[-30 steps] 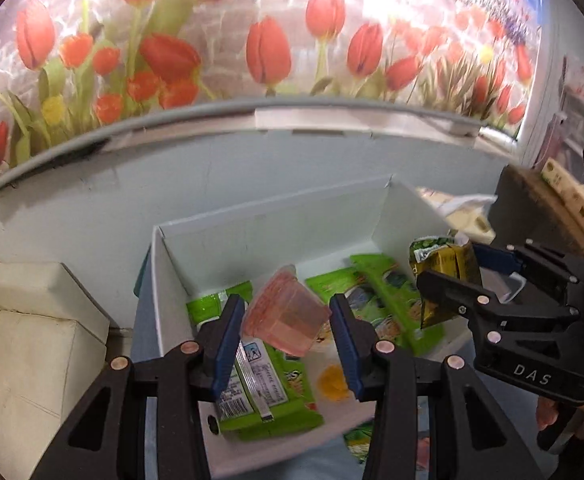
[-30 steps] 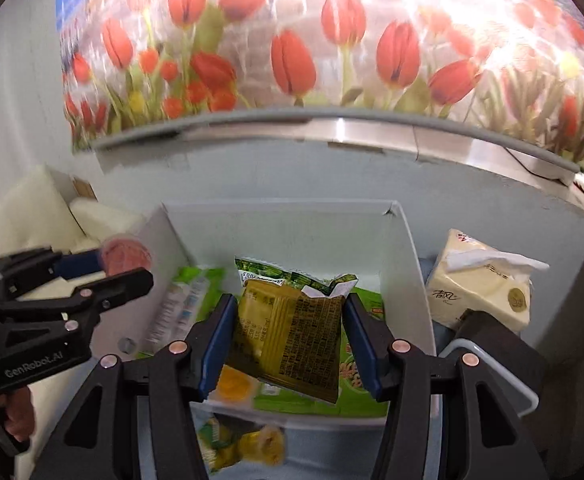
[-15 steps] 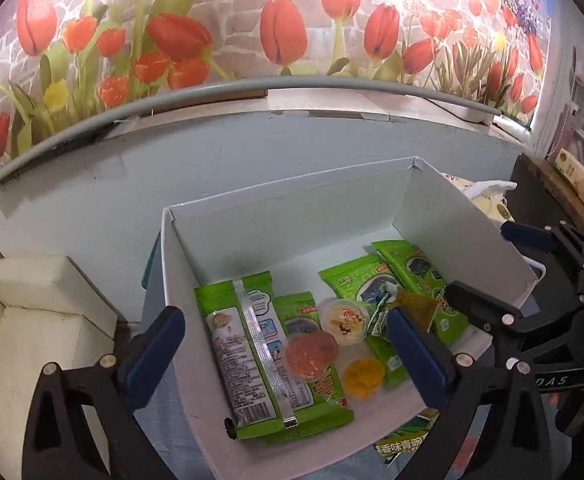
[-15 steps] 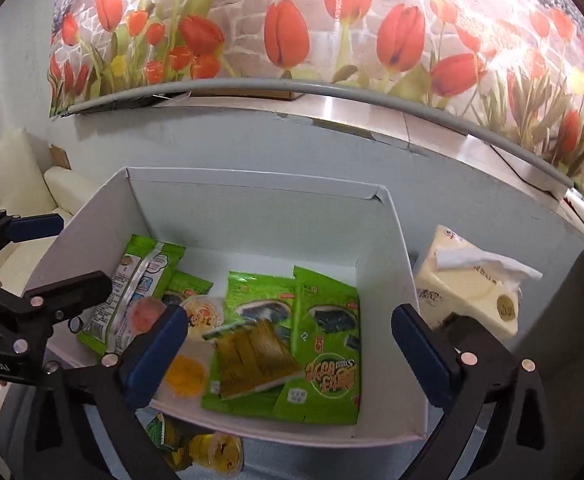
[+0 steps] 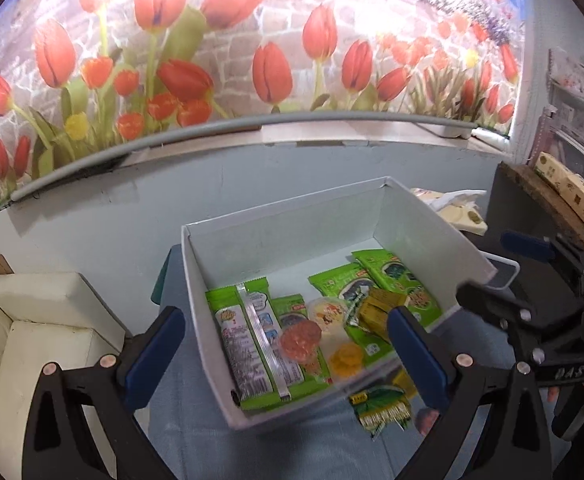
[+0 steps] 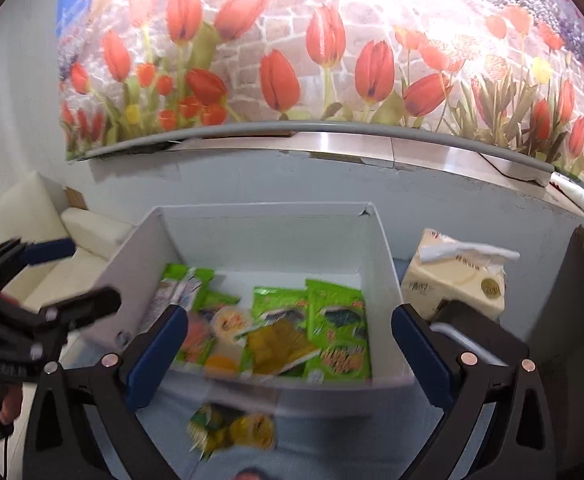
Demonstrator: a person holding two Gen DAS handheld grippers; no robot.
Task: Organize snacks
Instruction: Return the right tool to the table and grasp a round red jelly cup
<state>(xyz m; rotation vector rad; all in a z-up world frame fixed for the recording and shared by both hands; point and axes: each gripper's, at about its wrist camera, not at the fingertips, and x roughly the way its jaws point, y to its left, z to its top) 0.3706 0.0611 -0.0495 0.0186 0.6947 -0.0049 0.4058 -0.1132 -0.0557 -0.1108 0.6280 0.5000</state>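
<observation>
left gripper (image 5: 288, 354) fingers wide, empty | right gripper (image 6: 288, 354) same, marked "DAS"

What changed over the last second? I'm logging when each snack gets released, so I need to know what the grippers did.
Both let go. The left gripper opened and dropped the pink jelly cup into the white box; the right gripper opened and dropped the yellow-brown packet onto the green packets. Both now stand wide and empty. The tissue pack stayed put.
</observation>
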